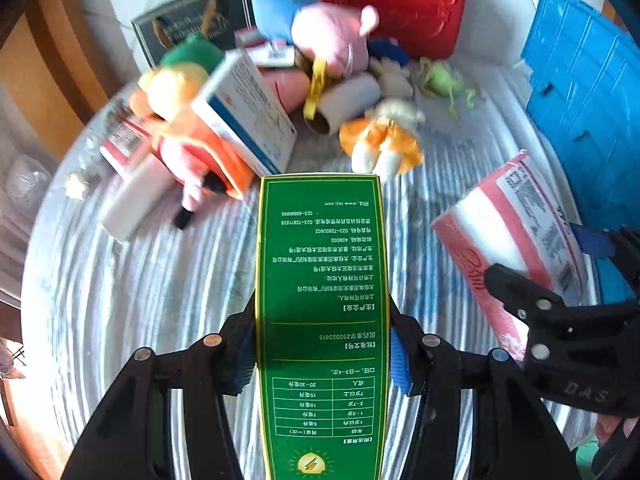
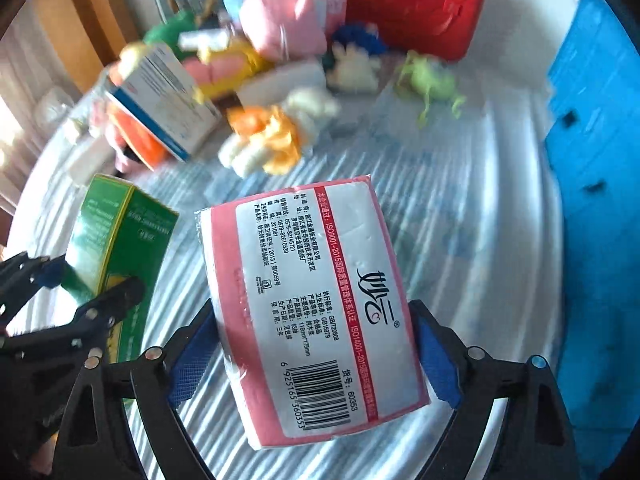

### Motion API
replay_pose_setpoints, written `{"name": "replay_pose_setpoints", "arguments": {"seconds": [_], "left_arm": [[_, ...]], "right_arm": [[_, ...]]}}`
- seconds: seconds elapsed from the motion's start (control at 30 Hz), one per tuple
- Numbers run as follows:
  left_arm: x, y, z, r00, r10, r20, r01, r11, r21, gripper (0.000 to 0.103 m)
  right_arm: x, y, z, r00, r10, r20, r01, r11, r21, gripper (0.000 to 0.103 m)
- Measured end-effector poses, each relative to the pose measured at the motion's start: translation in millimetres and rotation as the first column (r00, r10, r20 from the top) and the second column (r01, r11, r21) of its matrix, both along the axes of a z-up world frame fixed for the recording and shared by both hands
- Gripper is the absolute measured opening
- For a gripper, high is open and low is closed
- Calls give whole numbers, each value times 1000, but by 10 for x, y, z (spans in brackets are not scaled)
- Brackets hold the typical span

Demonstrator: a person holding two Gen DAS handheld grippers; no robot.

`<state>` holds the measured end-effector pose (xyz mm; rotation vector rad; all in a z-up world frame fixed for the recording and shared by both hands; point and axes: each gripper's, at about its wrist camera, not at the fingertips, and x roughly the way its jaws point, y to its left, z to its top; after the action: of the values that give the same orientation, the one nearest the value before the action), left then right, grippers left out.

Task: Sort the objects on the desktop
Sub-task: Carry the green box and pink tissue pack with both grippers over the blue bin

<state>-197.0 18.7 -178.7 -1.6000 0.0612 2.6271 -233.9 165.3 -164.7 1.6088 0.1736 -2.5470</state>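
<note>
My left gripper [image 1: 322, 354] is shut on a tall green medicine box [image 1: 322, 300] and holds it above the striped cloth. My right gripper [image 2: 316, 364] is shut on a pink and white tissue pack [image 2: 308, 300]. The tissue pack also shows at the right of the left wrist view [image 1: 512, 236], with the right gripper [image 1: 544, 280] around it. The green box [image 2: 120, 252] and the left gripper [image 2: 80, 292] show at the left of the right wrist view. Both are held close side by side.
A pile of plush toys [image 1: 328, 36], a blue and white box [image 1: 248, 116], a paper roll [image 1: 344, 102] and small cartons lies at the far side. A red bin [image 1: 392, 4] stands behind. A blue crate [image 1: 588, 92] stands at the right.
</note>
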Motion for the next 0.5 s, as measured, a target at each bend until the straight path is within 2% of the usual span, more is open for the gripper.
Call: {"name": "replay_pose_setpoints", "arguments": {"seconds": [0.07, 0.2, 0.37, 0.5], "left_arm": [[97, 11, 232, 998, 21, -60, -21, 1000, 2, 52], [300, 94, 696, 980, 57, -188, -60, 998, -11, 52], [571, 173, 1242, 948, 49, -316, -57, 998, -18, 52], [777, 221, 1553, 918, 8, -398, -17, 1000, -19, 52]], "right_arm": [[365, 5, 229, 998, 5, -70, -5, 1000, -5, 91], [511, 83, 624, 977, 27, -213, -32, 999, -21, 91], [872, 167, 1211, 935, 11, -354, -31, 998, -51, 91], [1221, 177, 1658, 890, -14, -456, -10, 999, -52, 91]]}}
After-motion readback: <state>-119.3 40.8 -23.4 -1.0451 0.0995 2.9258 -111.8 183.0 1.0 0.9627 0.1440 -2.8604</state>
